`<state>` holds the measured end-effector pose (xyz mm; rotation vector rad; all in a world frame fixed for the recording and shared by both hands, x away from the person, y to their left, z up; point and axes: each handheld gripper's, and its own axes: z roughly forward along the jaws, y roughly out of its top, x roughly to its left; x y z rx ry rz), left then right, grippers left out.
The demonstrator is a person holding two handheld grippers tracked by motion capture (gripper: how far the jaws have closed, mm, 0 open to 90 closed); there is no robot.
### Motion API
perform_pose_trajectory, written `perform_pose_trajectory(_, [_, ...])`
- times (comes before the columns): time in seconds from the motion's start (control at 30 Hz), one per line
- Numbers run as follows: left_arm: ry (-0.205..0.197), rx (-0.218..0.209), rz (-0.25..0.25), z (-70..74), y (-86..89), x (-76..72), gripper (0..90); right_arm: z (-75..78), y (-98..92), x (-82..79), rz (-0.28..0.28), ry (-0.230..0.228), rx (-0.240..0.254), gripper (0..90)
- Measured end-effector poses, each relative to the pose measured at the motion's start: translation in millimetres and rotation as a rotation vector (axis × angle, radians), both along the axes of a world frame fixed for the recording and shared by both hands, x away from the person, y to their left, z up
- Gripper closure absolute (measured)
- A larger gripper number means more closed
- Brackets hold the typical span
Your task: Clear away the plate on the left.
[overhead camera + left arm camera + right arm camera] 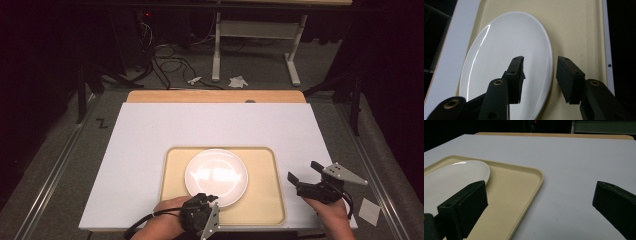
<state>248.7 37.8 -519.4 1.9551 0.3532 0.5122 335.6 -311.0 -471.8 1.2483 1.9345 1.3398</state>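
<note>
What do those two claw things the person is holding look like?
The left gripper and right gripper are black, each with two blocky jaws. A grey three-cornered plate sits on top of each and a black cable trails behind. Brass-coloured rings dot the left gripper's arms.

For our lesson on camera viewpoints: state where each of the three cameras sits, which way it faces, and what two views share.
High view: above the near edge, facing forward and down on the table; both hands, left gripper, right gripper.
Left gripper view: on the left gripper, facing the plate; open jaws straddle its rim.
Right gripper view: on the right gripper, low, facing across the table; jaws wide.
Shared: plate and tray.
</note>
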Motion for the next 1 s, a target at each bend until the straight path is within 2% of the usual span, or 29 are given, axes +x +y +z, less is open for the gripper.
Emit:
perform_pose_trajectory(0.1, [0.004, -0.017, -0.004, 2.5, 0.9, -0.4, 57.4, -1.3, -0.6, 0.6, -0.002, 0.007, 0.0, 0.5])
perform_pose_trajectory(0.13, [0.007, -0.036, -0.001, 3.0, 0.8, -0.6, 57.3, -1.6, -0.5, 1.0, -0.001, 0.008, -0.001, 0.5])
perform_pose_trajectory(0.2, [0.008, -0.039, 0.004, 6.4, 3.7, 0.8, 57.1, -1.8, -0.3, 1.5, 0.001, 0.006, -0.002, 0.5])
perform_pose_trajectory(0.23, [0.01, -0.066, 0.012, 7.0, 3.9, 1.2, 57.1, -1.6, -0.1, 1.4, 0.0, 0.008, -0.001, 0.5])
perform_pose_trajectory(0.3, [-0.007, -0.078, 0.027, 9.5, 8.2, 4.4, 57.3, -1.3, 0.3, 1.0, -0.001, 0.007, -0.003, 0.5])
perform_pose_trajectory(0.33, [0.007, -0.111, 0.041, 11.9, 10.1, 6.4, 57.3, -1.2, 0.4, 1.0, 0.0, 0.006, -0.003, 0.5])
perform_pose_trajectory(0.43, [0.023, -0.164, 0.074, 18.7, 18.8, 13.7, 57.3, -0.8, 1.1, 1.6, 0.003, 0.003, -0.01, 0.5])
perform_pose_trajectory(0.6, [0.042, -0.239, 0.144, 26.0, 33.7, 24.3, 55.5, -0.8, 2.5, 1.4, 0.009, 0.002, -0.02, 0.5])
perform_pose_trajectory(0.7, [0.069, -0.296, 0.195, 29.9, 44.2, 32.8, 53.1, -0.3, 2.6, 1.2, 0.007, -0.001, -0.019, 0.5])
perform_pose_trajectory(0.8, [0.091, -0.35, 0.255, 33.2, 57.6, 41.7, 49.2, -0.6, 2.4, 1.5, 0.009, 0.0, -0.021, 0.5])
perform_pose_trajectory(1.0, [0.121, -0.46, 0.376, 39.2, 86.9, 56.4, 36.1, -0.4, 1.9, 1.7, 0.009, 0.0, -0.019, 0.5])
